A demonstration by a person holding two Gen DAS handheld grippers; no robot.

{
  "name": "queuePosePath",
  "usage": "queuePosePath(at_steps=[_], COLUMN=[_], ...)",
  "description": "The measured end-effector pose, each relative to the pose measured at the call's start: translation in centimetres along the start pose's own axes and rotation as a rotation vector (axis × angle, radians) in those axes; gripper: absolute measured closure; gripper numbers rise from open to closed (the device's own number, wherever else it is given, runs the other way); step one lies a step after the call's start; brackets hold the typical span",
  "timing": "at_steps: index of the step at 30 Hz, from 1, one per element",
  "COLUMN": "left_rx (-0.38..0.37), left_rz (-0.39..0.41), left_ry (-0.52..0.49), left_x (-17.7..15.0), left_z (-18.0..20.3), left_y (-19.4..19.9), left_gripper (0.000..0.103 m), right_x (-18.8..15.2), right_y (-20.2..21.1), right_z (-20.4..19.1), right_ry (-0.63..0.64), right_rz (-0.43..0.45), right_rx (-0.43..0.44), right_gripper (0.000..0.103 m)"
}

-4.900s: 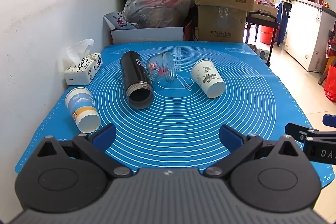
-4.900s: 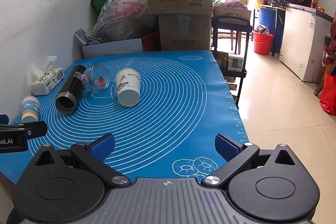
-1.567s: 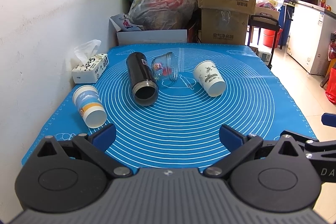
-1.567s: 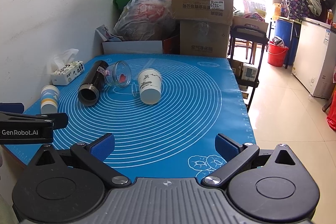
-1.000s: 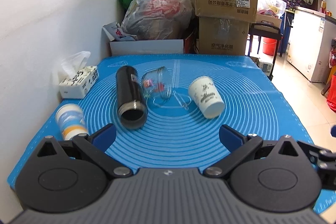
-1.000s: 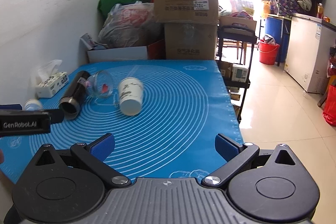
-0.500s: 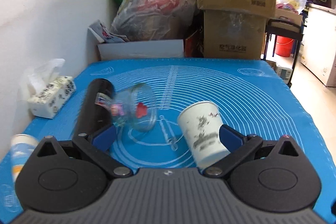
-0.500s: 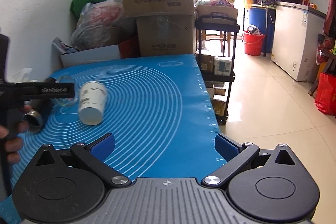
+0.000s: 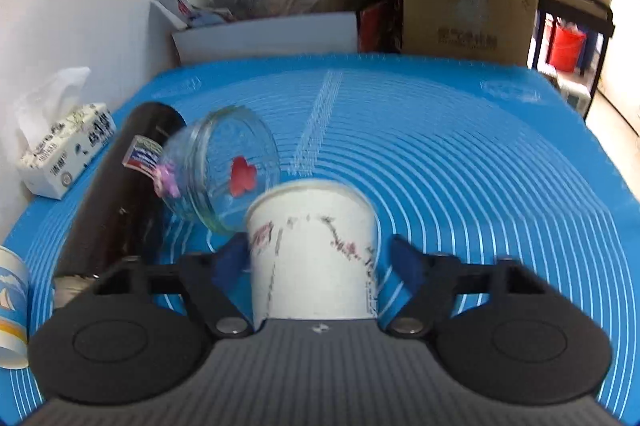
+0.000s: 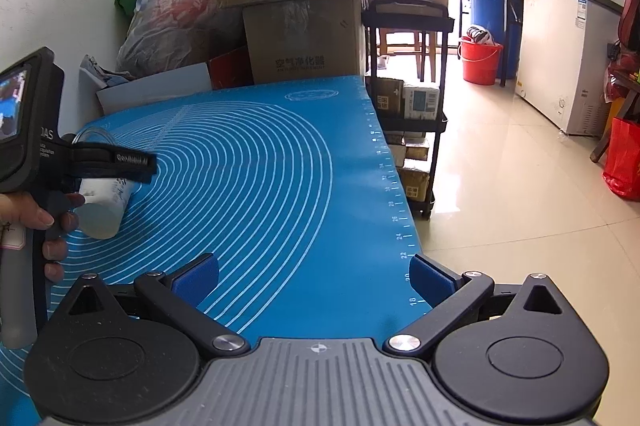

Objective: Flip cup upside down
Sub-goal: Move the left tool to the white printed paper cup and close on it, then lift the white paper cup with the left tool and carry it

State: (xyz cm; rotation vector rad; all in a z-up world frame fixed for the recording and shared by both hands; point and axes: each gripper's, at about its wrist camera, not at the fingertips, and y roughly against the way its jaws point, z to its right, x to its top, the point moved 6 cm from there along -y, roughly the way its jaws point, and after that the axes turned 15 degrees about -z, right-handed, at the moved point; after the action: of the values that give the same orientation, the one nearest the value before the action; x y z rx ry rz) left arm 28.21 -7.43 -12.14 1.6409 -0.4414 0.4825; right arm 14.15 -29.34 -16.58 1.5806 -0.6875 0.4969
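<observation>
A white paper cup point(image 9: 314, 250) with a faint print lies on its side on the blue mat point(image 9: 460, 162), base pointing away from me. My left gripper point(image 9: 318, 258) is open, its blue pads on either side of the cup; the left pad is close to the cup wall, the right pad stands apart. In the right wrist view the cup point(image 10: 102, 208) shows at the far left under the left gripper's arm. My right gripper point(image 10: 316, 276) is open and empty over the mat's near right part.
A clear glass jar point(image 9: 218, 170), a black flask point(image 9: 120, 202) and a blue-and-white paper cup point(image 9: 10, 306) lie left of the cup. A tissue box point(image 9: 60, 150) sits by the wall. Boxes and bags stand behind; a black cart point(image 10: 408, 106) is right of the table.
My left gripper has moved forward so the white cup now lies between its pads, and the jaws have narrowed. The right gripper has swung slightly right.
</observation>
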Motion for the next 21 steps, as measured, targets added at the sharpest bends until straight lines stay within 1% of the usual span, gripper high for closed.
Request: queuePosePath(at_steps=[1,5,9,12,17,21], left_rx=[0.0,-0.015,-0.059,-0.099,-0.146,-0.161], left_rz=[-0.002,0.022,0.018,0.016,-0.001,0.001], left_ry=[-0.001,-0.004,-0.016,-0.037,-0.044,-0.065], left_x=[-0.1,-0.5,-1.2,-2.4,-5.3,-7.5], left_z=[0.0,-0.2,-0.3,-0.2,-0.5,-0.6], left_y=[-0.1,0.9,2.4,4.1,6.4,7.9], left_gripper=[0.04,0.048,0.05,0.05,0.05,0.05], right_x=[0.0,-0.1,0.1,0.0,-0.4,-0.9], right_y=[0.0,0.0,0.5,1.1,2.2,3.0], right_z=[0.0,-0.1,-0.1,0.0,-0.1,-0.4], right_ry=[0.0,0.0,-0.002,-0.002,-0.004,0.001], right_rz=[-0.001,-0.001,0.006,0.015,0.021,0.022], right_rx=[0.001,0.002,-0.001,-0.003,0.0,0.005], right_gripper=[0.0,0.0,0.0,0.0,0.0,0.0])
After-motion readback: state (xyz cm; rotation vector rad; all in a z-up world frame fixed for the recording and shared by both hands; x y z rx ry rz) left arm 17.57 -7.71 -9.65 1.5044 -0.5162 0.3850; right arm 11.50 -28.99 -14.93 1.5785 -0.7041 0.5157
